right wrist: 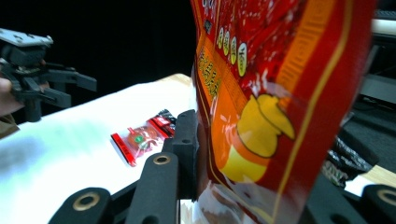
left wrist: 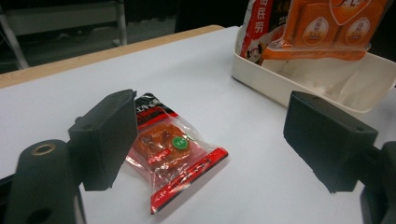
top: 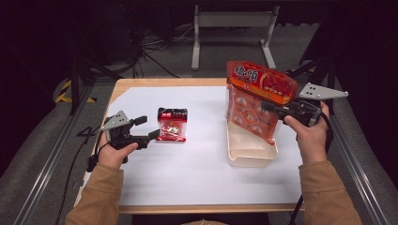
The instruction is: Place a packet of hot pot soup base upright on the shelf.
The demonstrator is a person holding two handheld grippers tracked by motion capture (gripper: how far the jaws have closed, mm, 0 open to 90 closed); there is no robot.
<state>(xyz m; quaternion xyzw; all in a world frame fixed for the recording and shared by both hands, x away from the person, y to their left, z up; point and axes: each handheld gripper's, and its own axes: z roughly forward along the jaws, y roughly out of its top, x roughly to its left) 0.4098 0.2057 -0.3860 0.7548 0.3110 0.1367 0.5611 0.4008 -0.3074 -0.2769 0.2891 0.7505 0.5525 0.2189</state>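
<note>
White table (top: 187,178): cream bin (top: 251,154) is receiving big red snack bag (top: 258,101), standing half in, clamped by right gripper (top: 272,110); tall bag risks tipping out. Left gripper (top: 143,127) sitting open beside small packet (top: 172,124).

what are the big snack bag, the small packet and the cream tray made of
Big snack bag: glossy printed plastic film, partly clear, with shiny highlights. Small packet: clear crinkly plastic film with red printed ends. Cream tray: looks like smooth moulded plastic, matte with rounded corners, though that is a guess.
</note>
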